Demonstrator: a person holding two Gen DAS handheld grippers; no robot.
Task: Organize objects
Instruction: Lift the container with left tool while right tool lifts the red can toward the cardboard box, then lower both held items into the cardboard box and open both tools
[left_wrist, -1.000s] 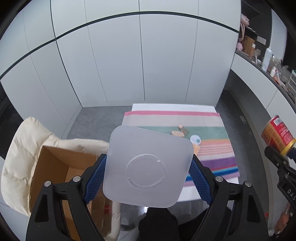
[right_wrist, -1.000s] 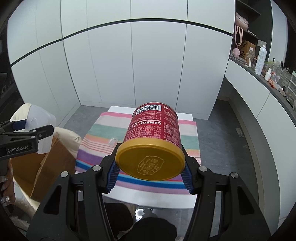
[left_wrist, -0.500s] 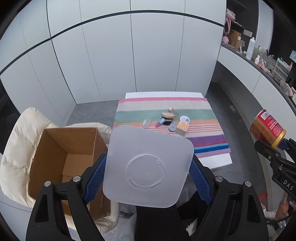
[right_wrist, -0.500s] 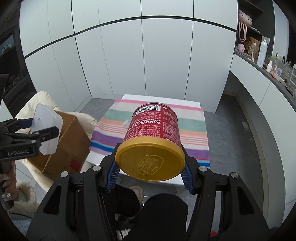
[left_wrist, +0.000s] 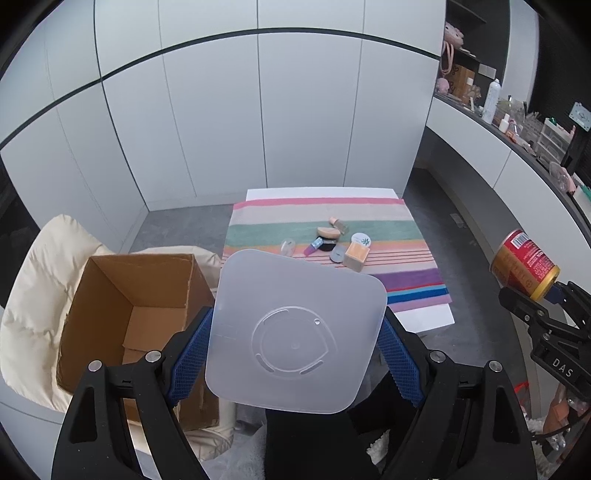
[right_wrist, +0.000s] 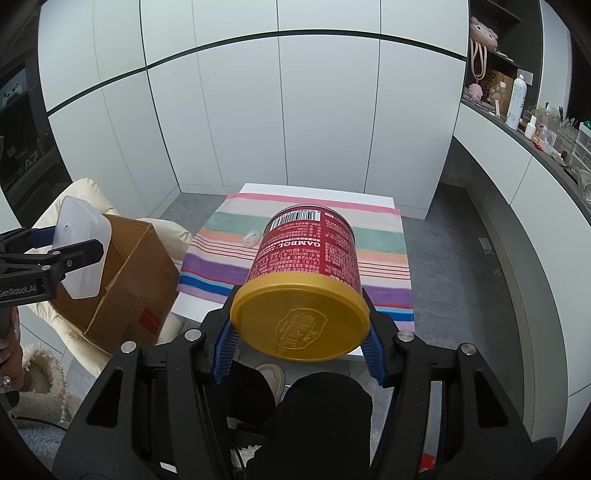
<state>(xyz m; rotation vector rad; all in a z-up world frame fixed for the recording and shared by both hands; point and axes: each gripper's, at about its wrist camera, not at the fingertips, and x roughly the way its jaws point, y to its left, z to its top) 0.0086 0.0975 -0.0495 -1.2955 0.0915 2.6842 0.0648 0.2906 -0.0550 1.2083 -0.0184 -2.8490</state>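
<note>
In front of the striped table (left_wrist: 402, 218), both hands have drawn back from it in the last second: the table looks farther now, and the open cardboard box (left_wrist: 125, 314) on the cream cushion has come fully into view on the left. The left gripper (left_wrist: 295, 339) holds its fingers clamped on a frosted square plastic container (left_wrist: 295, 328), just beside the box opening. The right gripper (right_wrist: 299, 343) is clamped on a red can with a gold lid (right_wrist: 306, 266), in the air over the table's near edge. Small items (left_wrist: 332, 245) remain on the table, so probably the box is the next destination
</note>
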